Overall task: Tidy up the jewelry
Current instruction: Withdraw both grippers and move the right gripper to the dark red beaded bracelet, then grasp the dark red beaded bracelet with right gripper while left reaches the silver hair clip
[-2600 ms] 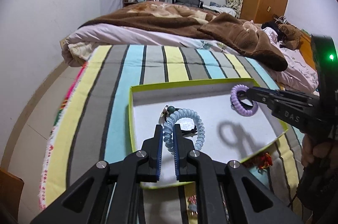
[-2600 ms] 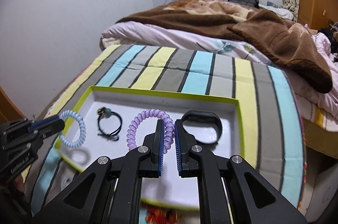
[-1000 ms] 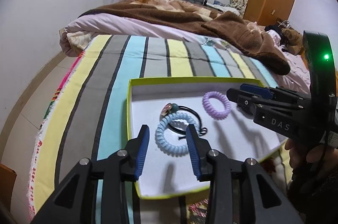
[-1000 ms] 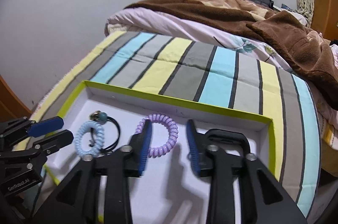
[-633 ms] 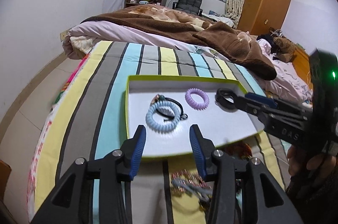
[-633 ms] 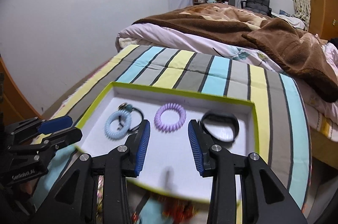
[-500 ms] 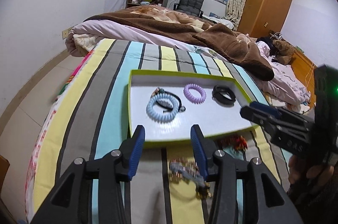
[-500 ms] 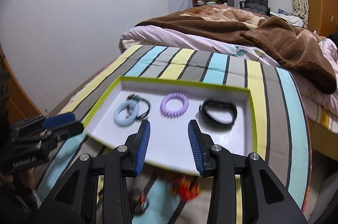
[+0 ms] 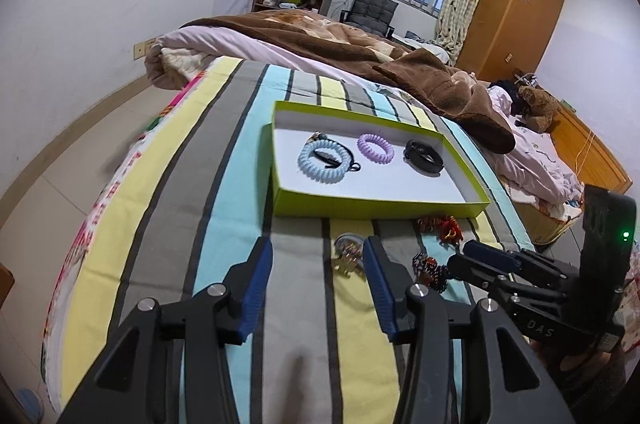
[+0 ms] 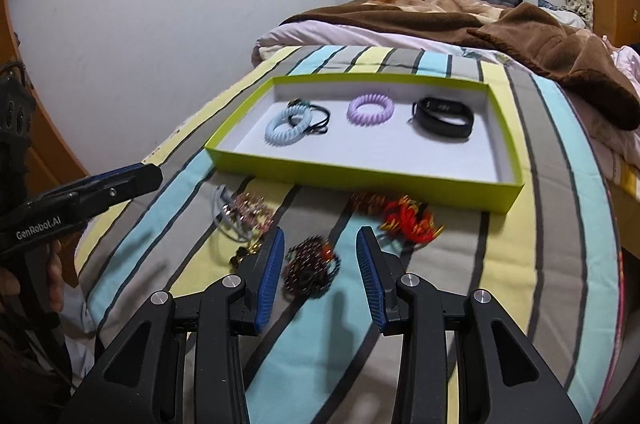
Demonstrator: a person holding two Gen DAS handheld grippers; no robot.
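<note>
A lime-green box lid (image 9: 372, 204) (image 10: 360, 174) lies on the striped blanket. In it lie a blue coil band (image 9: 323, 161) (image 10: 288, 127), a black hair tie (image 10: 318, 120), a purple coil band (image 9: 376, 149) (image 10: 370, 109) and a black wristband (image 9: 424, 157) (image 10: 443, 117). In front of the lid lie a silver and gold trinket pile (image 9: 349, 253) (image 10: 244, 214), a dark bead bracelet (image 9: 430, 268) (image 10: 312, 266) and a red and orange piece (image 9: 444, 226) (image 10: 404, 214). My left gripper (image 9: 318, 270) is open and empty, near the trinkets. My right gripper (image 10: 320, 256) is open, with the bead bracelet between its fingers.
The striped blanket (image 9: 224, 184) covers the bed's near end. A brown blanket (image 9: 440, 84) and pink bedding lie beyond the lid. The floor drops off to the left. A wardrobe (image 9: 516, 20) and shelf stand far back.
Both grippers released the coil bands into the lid, opened and pulled back toward me. The loose pieces in front of the lid have come into view.
</note>
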